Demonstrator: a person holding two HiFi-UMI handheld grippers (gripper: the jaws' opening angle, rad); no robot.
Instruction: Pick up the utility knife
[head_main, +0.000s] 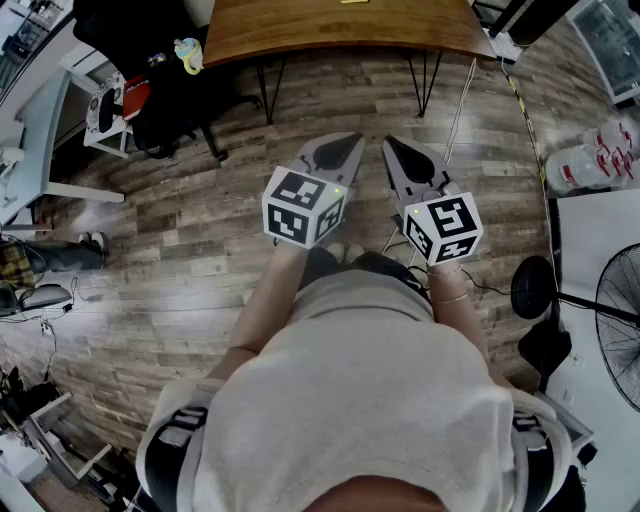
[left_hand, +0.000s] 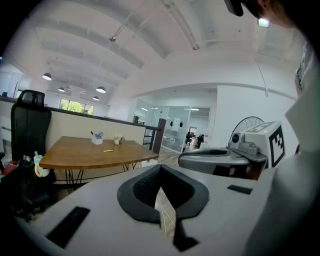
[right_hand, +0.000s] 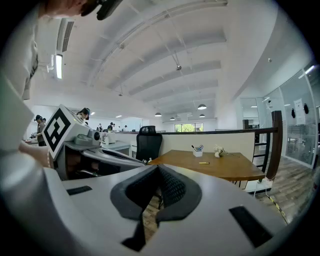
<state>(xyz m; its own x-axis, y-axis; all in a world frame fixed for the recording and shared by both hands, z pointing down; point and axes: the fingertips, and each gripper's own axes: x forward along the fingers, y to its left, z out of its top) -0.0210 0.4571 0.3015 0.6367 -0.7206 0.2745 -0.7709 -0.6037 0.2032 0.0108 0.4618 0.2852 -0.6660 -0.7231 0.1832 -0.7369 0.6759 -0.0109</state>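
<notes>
Utility knife: prob. that small yellow sliver lying flat on the wooden table; too small to confirm, folks.
Where: mid-table, just in front of the white pen cup, well apart from both grippers.
Handling (my guess only): light, stiff body, likely smooth plastic or metal, so it could skid on the tabletop when nipped. Keep off the blade end.
Grip spot: across the narrow sides of the handle, abt mid-length, coming in from above.
Left gripper: jaws together, nothing betw. them.
Right gripper: same story, pads closed up, empty.
Stance: both grippers side by side in front of the person's chest, over the wood-plank floor, noses aimed twd the table.
Progress: pick not begun, knife untouched.
Next calls for: close the distance to the table, then spread one pair of jaws before reaching down.
</notes>
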